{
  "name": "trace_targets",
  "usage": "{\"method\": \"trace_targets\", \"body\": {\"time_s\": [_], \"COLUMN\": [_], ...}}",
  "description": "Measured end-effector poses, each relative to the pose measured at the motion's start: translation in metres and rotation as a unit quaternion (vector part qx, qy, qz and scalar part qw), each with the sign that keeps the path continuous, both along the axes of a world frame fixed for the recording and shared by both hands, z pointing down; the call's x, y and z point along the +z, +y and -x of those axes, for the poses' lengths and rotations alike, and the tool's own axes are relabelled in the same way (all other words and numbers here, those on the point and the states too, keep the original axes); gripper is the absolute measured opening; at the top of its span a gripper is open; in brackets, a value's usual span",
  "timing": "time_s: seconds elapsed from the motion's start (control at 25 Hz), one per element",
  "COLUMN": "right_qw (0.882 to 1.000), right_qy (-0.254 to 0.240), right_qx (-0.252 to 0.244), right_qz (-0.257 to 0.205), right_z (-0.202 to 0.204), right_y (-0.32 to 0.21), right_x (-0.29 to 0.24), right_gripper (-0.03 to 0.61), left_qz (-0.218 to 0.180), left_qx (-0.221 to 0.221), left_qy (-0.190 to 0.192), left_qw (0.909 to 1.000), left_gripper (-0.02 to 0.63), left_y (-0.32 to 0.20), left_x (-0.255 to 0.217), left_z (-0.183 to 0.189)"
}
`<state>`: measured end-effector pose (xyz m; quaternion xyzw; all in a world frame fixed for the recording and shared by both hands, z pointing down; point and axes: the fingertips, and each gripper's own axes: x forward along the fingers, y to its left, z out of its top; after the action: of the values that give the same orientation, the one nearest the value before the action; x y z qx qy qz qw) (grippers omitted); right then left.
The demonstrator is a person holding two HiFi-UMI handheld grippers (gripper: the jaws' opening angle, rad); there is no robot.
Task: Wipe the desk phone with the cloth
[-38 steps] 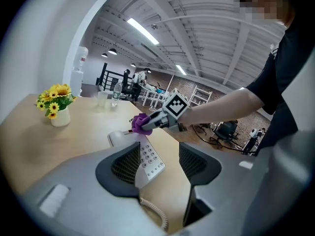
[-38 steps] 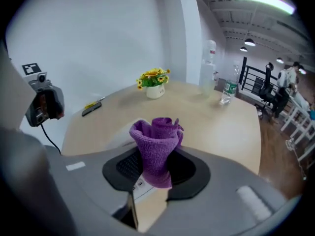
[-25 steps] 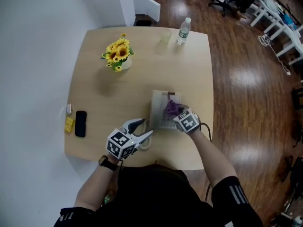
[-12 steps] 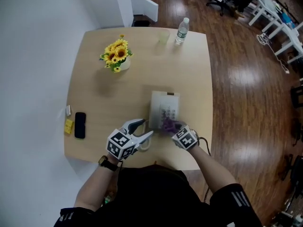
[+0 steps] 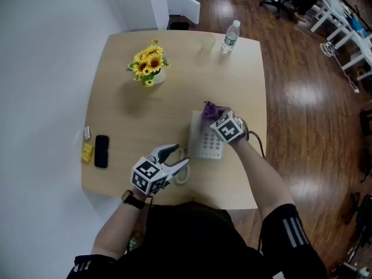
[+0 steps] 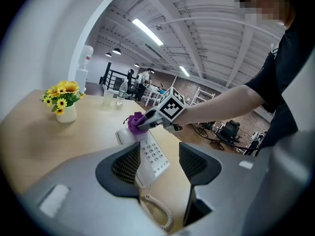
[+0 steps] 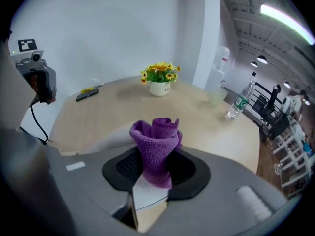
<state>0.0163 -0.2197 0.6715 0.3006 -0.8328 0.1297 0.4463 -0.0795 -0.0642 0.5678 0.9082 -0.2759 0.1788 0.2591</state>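
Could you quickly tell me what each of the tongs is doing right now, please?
Left tongs: open, holding nothing; the desk phone lies just ahead.
Right tongs: shut on the purple cloth, at the phone's far end.

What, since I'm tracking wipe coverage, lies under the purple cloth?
The far end of the desk phone lies under the cloth, which the right tongs pinch. The keypad nearer the person is bare; the patch directly beneath the cloth is covered.
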Motion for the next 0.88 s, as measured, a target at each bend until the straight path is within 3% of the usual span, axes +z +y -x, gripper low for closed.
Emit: {"method": "trace_targets", "body": {"time_s": [0.08,0.24,0.64,0.88], "right_qw": [1.000,0.999,0.998,0.994], "right_qy": [0.023,0.023,0.010,0.021], "right_qx": [-0.016,-0.023,-0.063,-0.098], "right_qz": [0.000,-0.005,0.015,0.037], "right_z": [0.001,0.004,0.018,0.017], "right_y": [0.002,0.022,0.142,0.185], "right_x": [0.009,0.018,0.049,0.063], "right_gripper": [0.132,0.130,0.131,0.130], "left_qz": [0.000,0.001,0.000,0.006], "left_qx": [-0.004,-0.007,0.002,0.007], "left_qy": [0.001,0.001,-0.003,-0.001], "left_qw": [1.0000,1.0000,1.0000,1.0000], "left_gripper": [0.242,0.242,0.242,0.242], "left_y": [-0.001,-0.004,-0.002,-0.001], "left_x": [0.000,0.003,0.004,0.000], "left_z": [0.002,0.006,-0.006,-0.014]}}
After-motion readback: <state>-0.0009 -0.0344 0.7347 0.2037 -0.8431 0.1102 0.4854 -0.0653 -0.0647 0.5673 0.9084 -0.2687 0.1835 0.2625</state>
